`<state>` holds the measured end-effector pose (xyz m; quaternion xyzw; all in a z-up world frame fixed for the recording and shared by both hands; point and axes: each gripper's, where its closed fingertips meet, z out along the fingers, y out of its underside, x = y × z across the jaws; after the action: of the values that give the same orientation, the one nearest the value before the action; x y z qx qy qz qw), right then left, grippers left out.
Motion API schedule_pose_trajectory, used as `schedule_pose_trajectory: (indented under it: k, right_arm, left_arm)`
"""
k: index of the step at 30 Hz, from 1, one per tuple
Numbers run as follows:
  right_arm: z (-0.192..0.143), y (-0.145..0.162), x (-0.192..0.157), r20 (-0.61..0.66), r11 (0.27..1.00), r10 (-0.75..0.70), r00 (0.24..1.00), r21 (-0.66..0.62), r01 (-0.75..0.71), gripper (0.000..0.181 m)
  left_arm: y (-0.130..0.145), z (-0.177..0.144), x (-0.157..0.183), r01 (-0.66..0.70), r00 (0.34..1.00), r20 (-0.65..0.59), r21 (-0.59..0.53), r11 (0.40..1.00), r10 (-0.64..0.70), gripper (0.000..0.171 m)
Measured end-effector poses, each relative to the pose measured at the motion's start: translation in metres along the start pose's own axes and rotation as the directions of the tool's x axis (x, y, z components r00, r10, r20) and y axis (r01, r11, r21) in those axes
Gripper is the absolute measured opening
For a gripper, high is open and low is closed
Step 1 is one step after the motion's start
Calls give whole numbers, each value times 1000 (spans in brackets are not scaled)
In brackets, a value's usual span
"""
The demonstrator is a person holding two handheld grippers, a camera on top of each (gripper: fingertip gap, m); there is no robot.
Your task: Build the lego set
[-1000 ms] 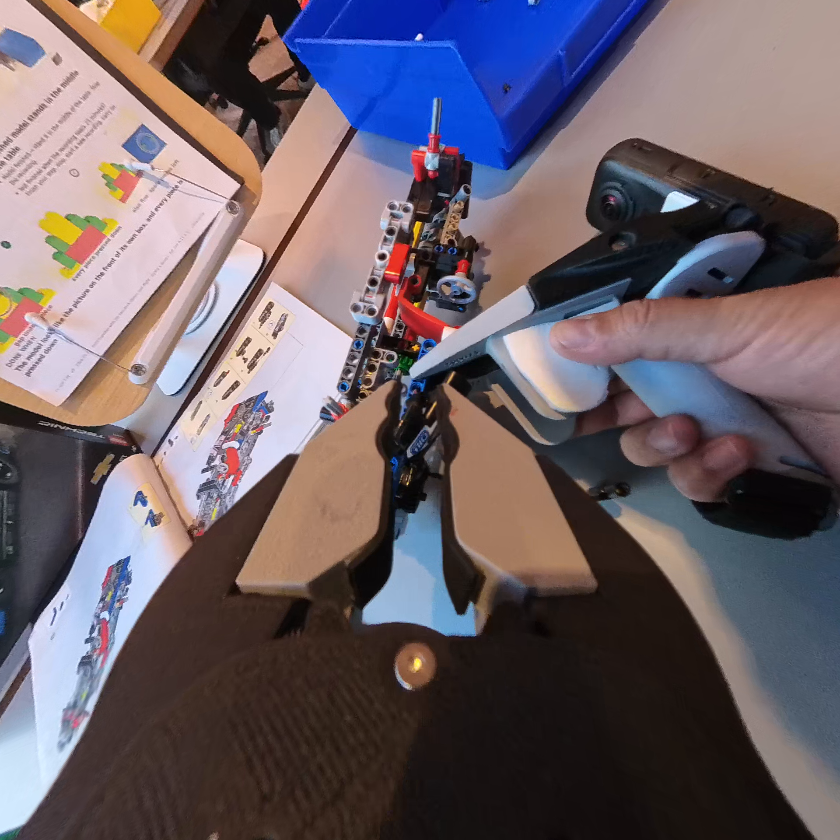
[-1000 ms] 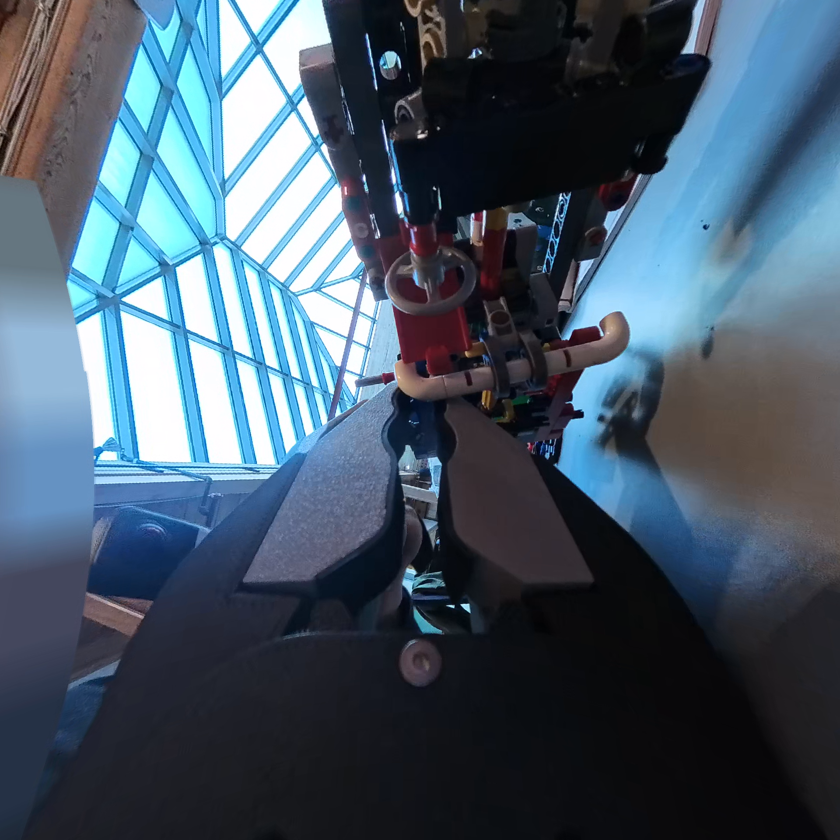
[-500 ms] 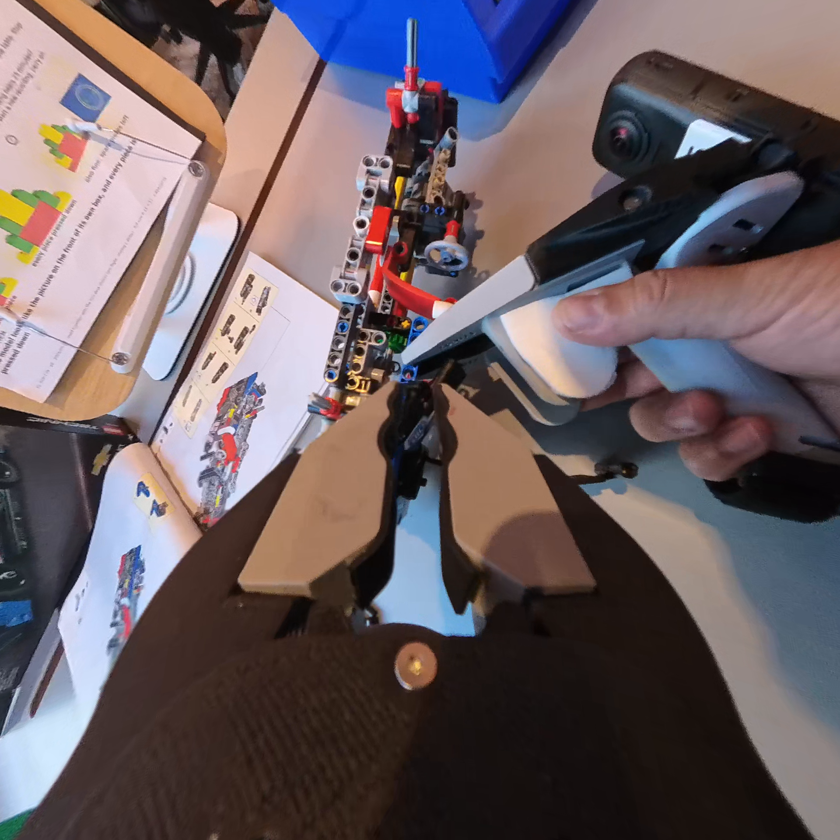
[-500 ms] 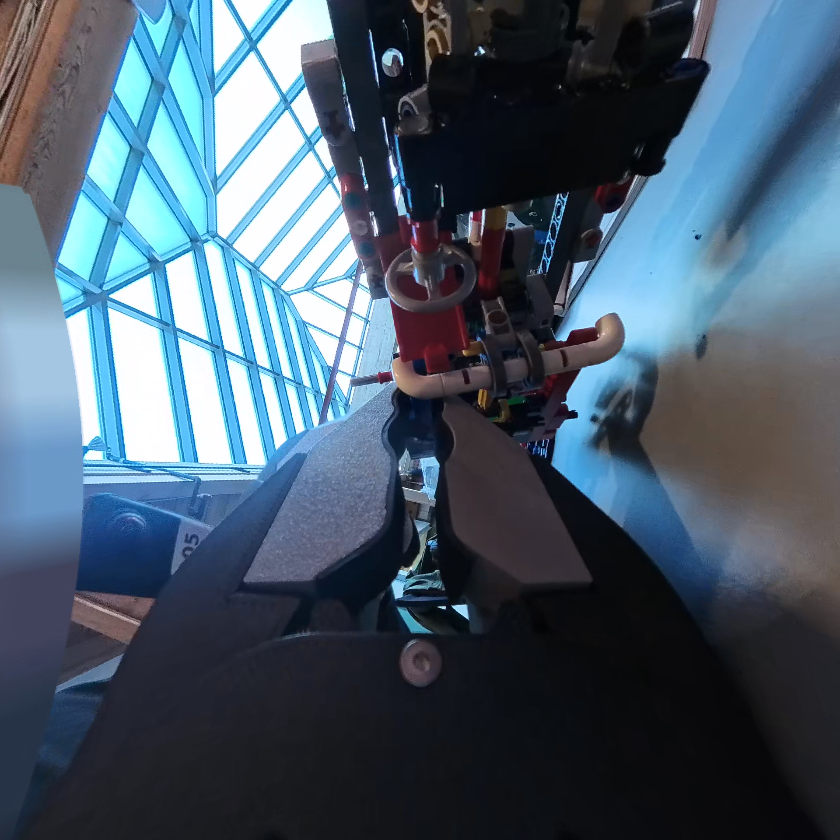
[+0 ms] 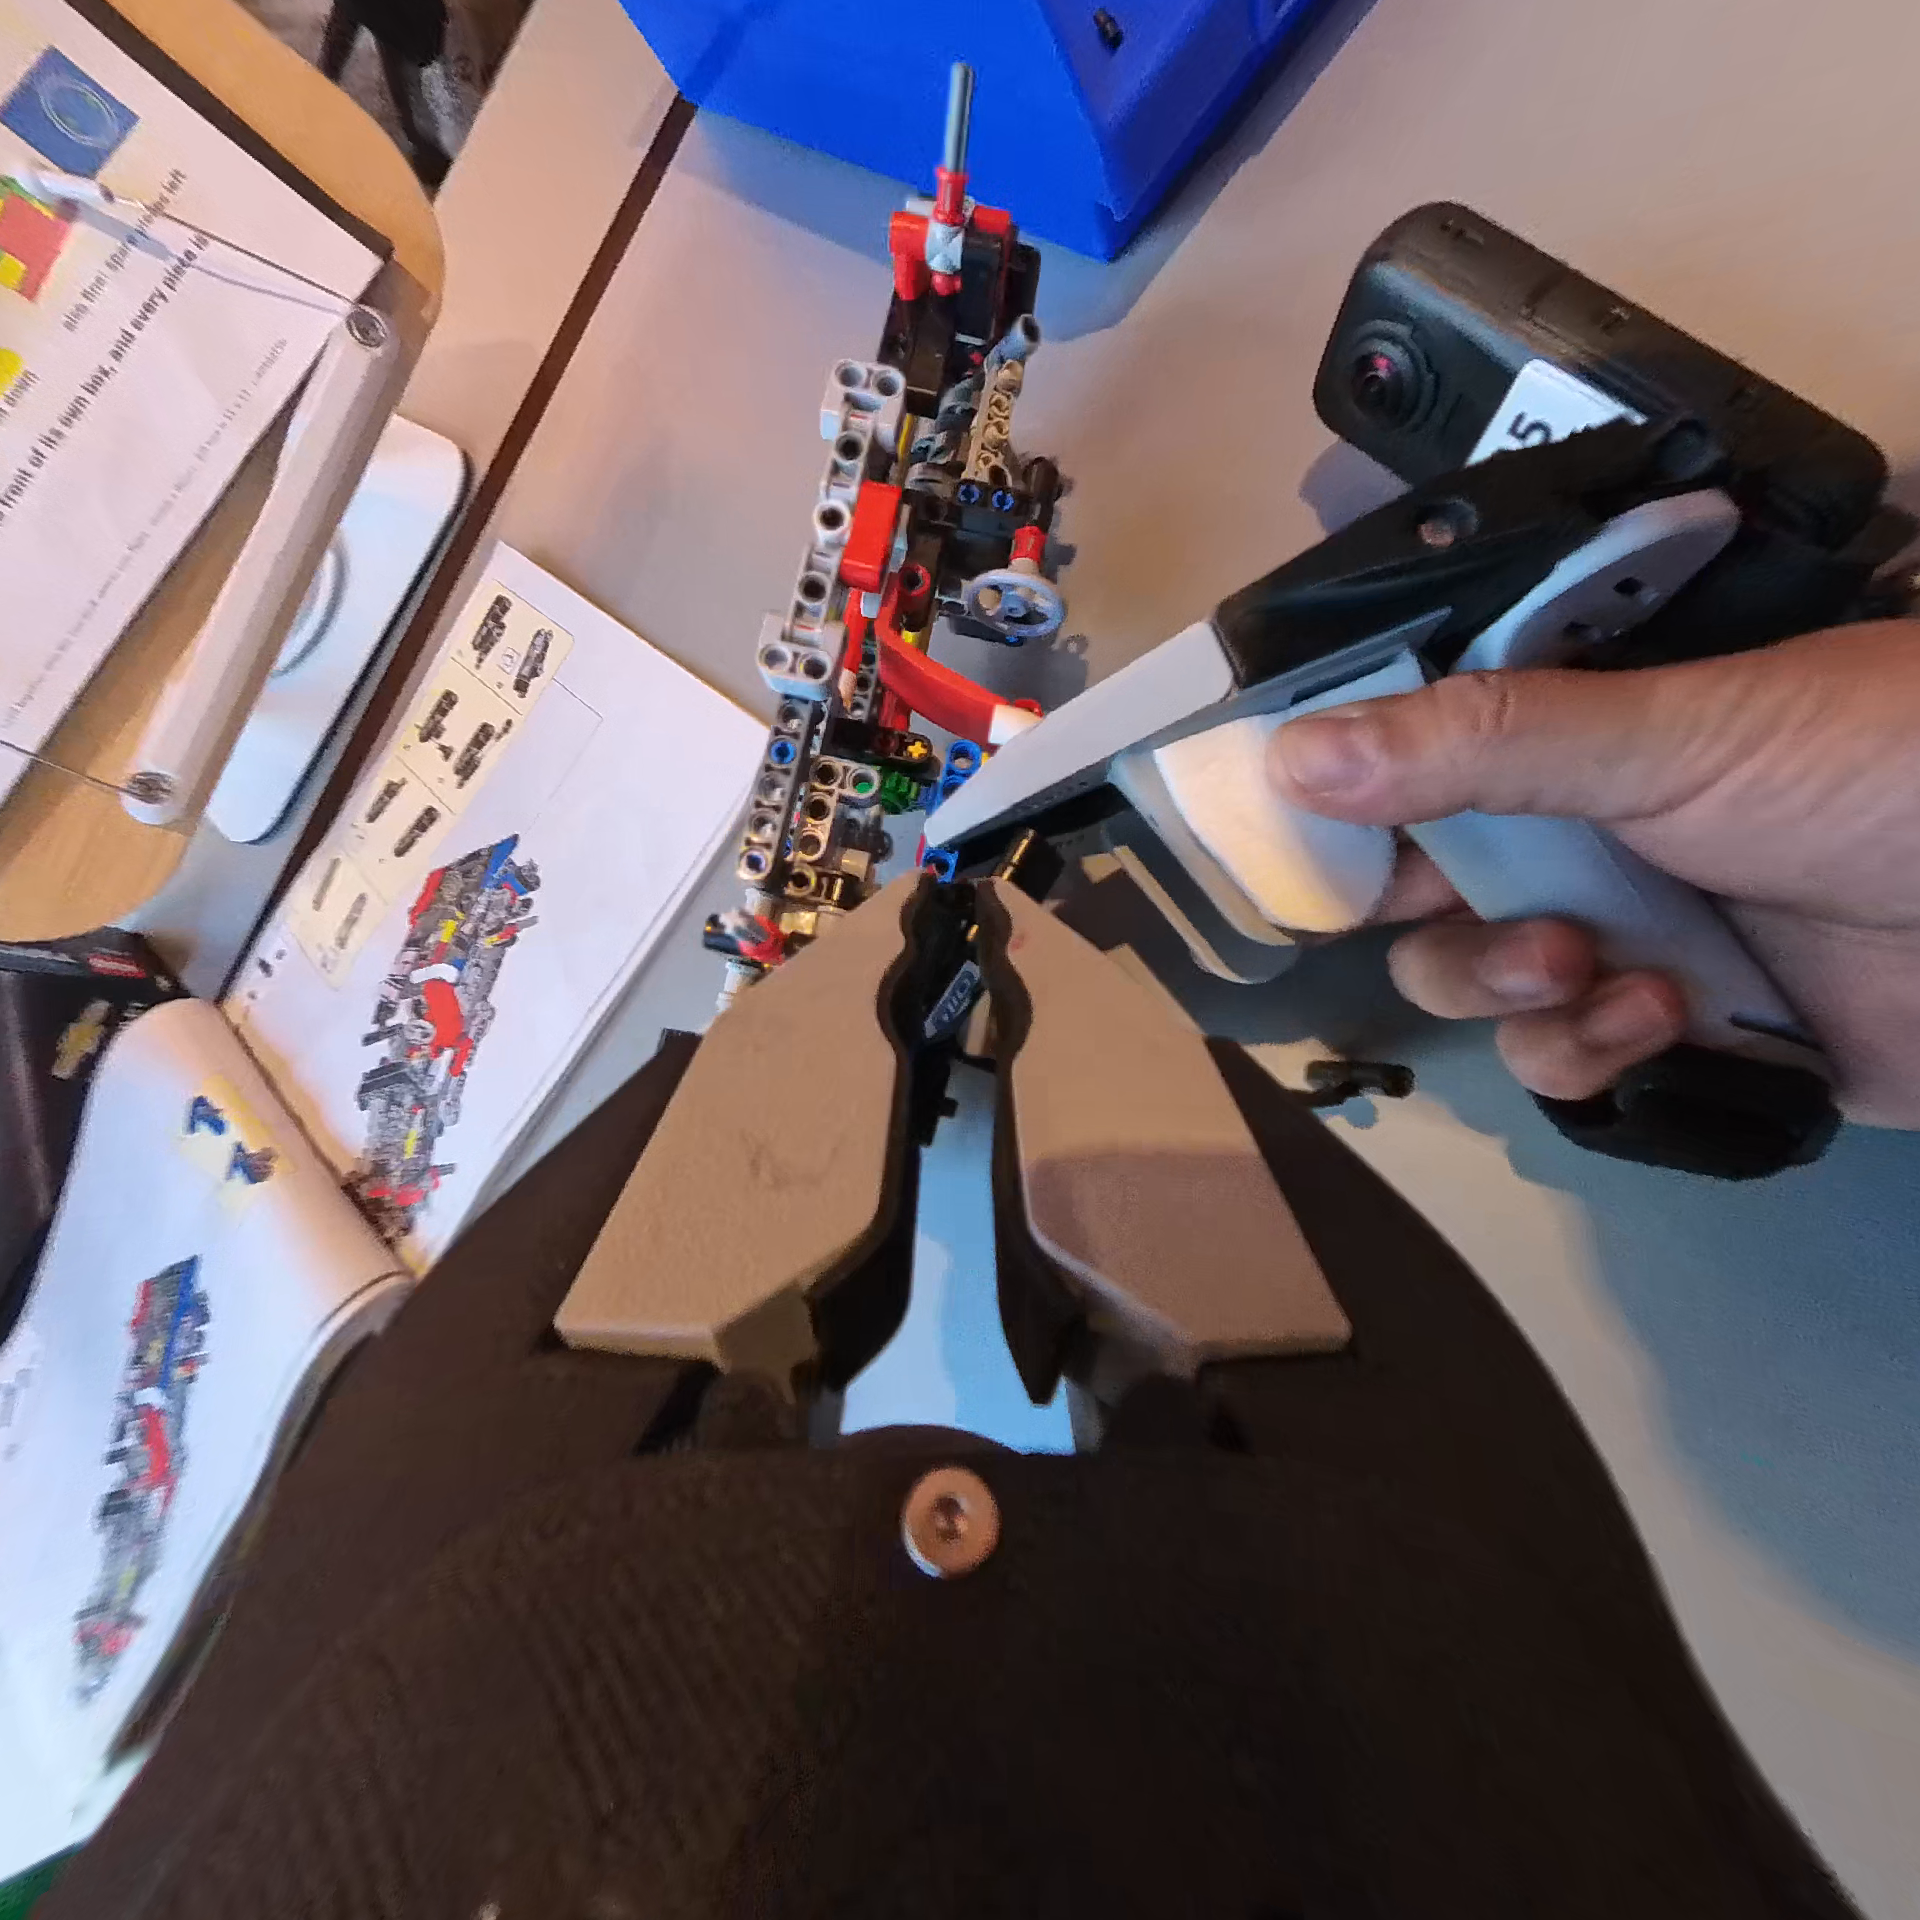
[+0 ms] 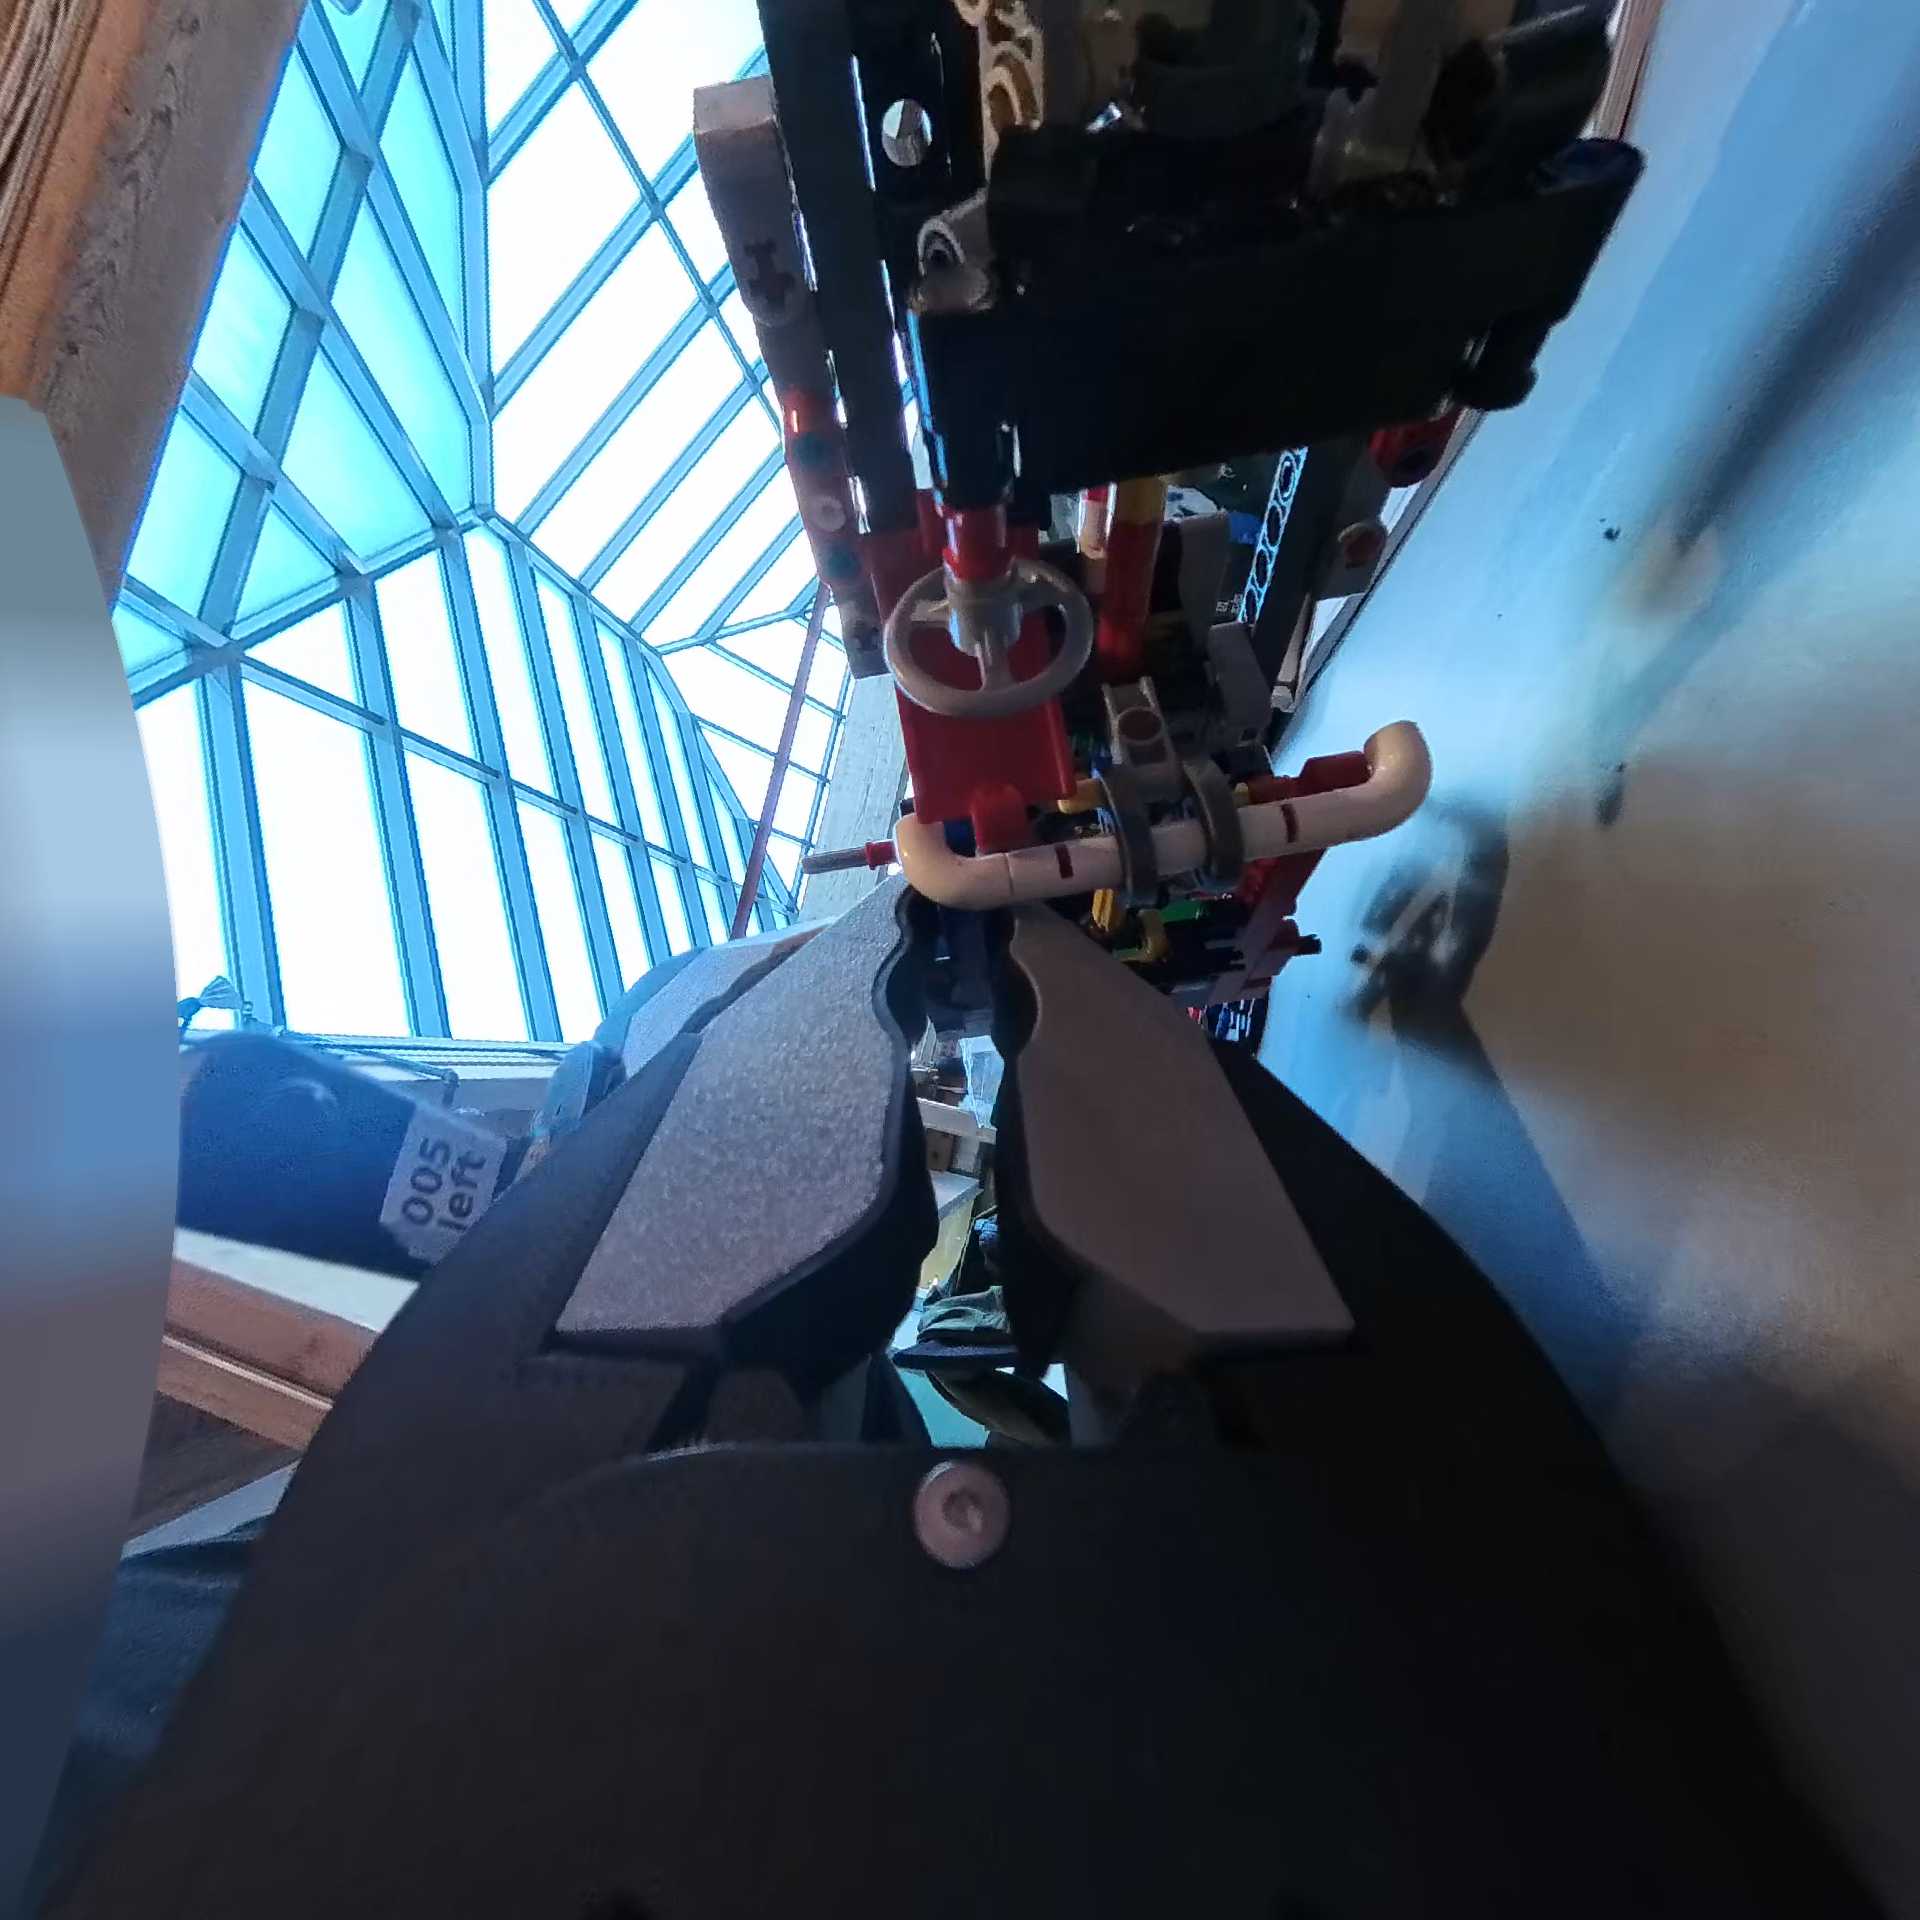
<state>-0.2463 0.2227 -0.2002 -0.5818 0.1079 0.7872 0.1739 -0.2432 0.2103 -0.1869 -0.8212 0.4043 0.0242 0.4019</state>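
The long lego model (image 5: 883, 623), grey, black and red with a small grey steering wheel (image 5: 1008, 603), lies on the pale table (image 5: 1558, 156) and points away from me. My left gripper (image 5: 951, 909) is shut on its near end, on a black part with a small sticker. My right gripper (image 5: 940, 847), held in a hand, comes in from the right, its tips on the model's side just ahead of my left fingers. In the right wrist view the right gripper (image 6: 956, 925) is shut on a dark part of the model (image 6: 1195, 312), under a cream tube (image 6: 1164, 842).
A blue bin (image 5: 987, 83) stands just beyond the model. An open instruction booklet (image 5: 499, 831), a stand with a printed sheet (image 5: 156, 364) and a black box (image 5: 62, 1039) lie to the left. A small dark loose piece (image 5: 1351, 1075) lies on the table under the right hand.
In the left wrist view the model and the bin have slid upward, and the booklet now shows more. Both grippers keep their hold. The right wrist view has barely changed.
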Motion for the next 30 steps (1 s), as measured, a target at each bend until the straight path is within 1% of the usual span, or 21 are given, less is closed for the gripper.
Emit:
schedule_pose_trajectory:
  k: [5, 10, 13, 15, 16, 19, 22, 24, 26, 30]
  right_arm:
    - [-2, -1, 0, 2, 1000, 1, 1000, -7, -1, 4]
    - [-2, -1, 1, 2, 1000, -1, 1000, -9, 1, 4]
    - [-2, -1, 1, 3, 1000, -3, 1000, -14, 3, 4]
    - [-2, -1, 1, 2, 1000, -8, 1000, -13, 8, 3]
    - [-2, -1, 1, 2, 1000, -8, 1000, -12, 8, 4]
    - [-2, -2, 2, 1, 1000, -9, 1000, -5, 9, 3]
    - [-1, -3, 3, -4, 1000, -3, 1000, -5, 3, 3]
    - [-1, -3, 3, -5, 1000, 1, 1000, -6, -1, 3]
    - [-1, -2, 3, -6, 1000, 4, 1000, -8, -4, 3]
    - [0, -3, 4, -13, 1000, 1, 1000, -1, -1, 3]
  left_arm:
    - [-2, -2, -1, 186, 975, -129, 45, 981, -179, 3]
    - [-2, -3, -2, 270, 950, -180, 77, 960, -253, 3]
    - [-2, -3, -1, 386, 895, -275, 83, 919, -351, 3]
    - [-2, -4, -1, 440, 862, -318, 83, 894, -395, 3]
    - [-2, -3, -1, 443, 859, -324, 85, 892, -396, 3]
    - [-3, -2, -1, 413, 878, -304, 88, 907, -370, 3]
    - [-2, -1, -1, 312, 930, -232, 91, 946, -284, 3]
    - [-2, -1, -1, 262, 951, -192, 89, 961, -242, 3]
    - [-2, -1, -1, 282, 945, -200, 97, 954, -259, 3]
    - [-2, -1, -2, 416, 885, -281, 122, 901, -370, 3]
